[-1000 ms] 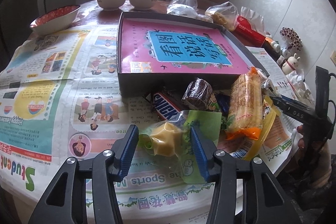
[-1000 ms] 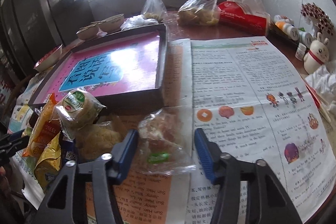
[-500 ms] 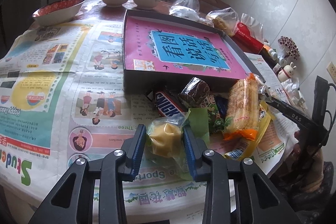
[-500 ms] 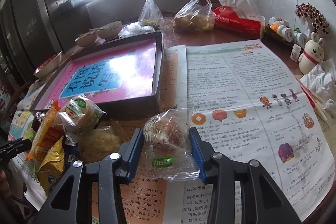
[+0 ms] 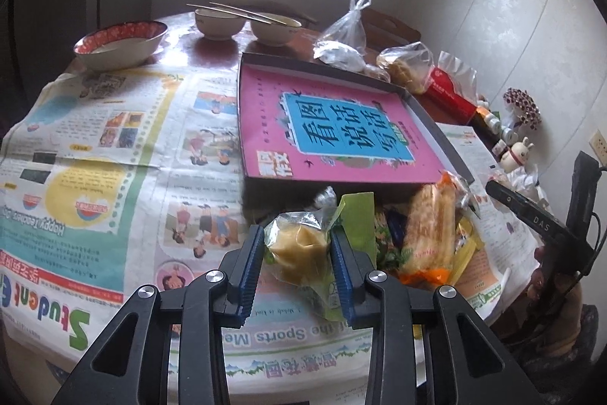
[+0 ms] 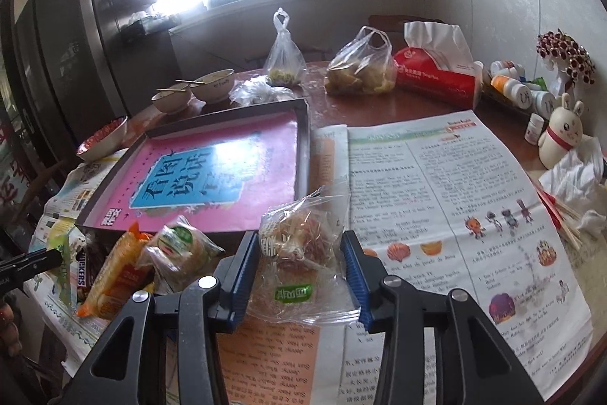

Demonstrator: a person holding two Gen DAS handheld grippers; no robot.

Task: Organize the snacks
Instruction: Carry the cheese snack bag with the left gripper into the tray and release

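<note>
My left gripper [image 5: 296, 253] is shut on a yellow cake in a clear and green wrapper [image 5: 299, 253], held above the newspaper. My right gripper [image 6: 301, 255] is shut on a clear bag with a brown pastry [image 6: 303, 241], lifted off the table. The dark shallow box with a pink and blue lining [image 5: 326, 124] lies just beyond both; it also shows in the right wrist view [image 6: 227, 169]. A snack pile sits at its near edge: an orange packet [image 5: 428, 234], a Snickers bar [image 6: 81, 276] and a green-labelled bun [image 6: 182, 249].
Newspapers [image 5: 95, 154] cover the round table. Two bowls with chopsticks [image 5: 246, 21] and a red-patterned bowl [image 5: 121, 40] stand at the far side. Plastic bags [image 6: 360, 67], a red tissue pack [image 6: 436, 71], small bottles [image 6: 512, 90] and a rabbit figure [image 6: 561, 135] line the far right.
Both grippers closed on their snacks and lifted them off the table. The views rose and now look further over the box.
</note>
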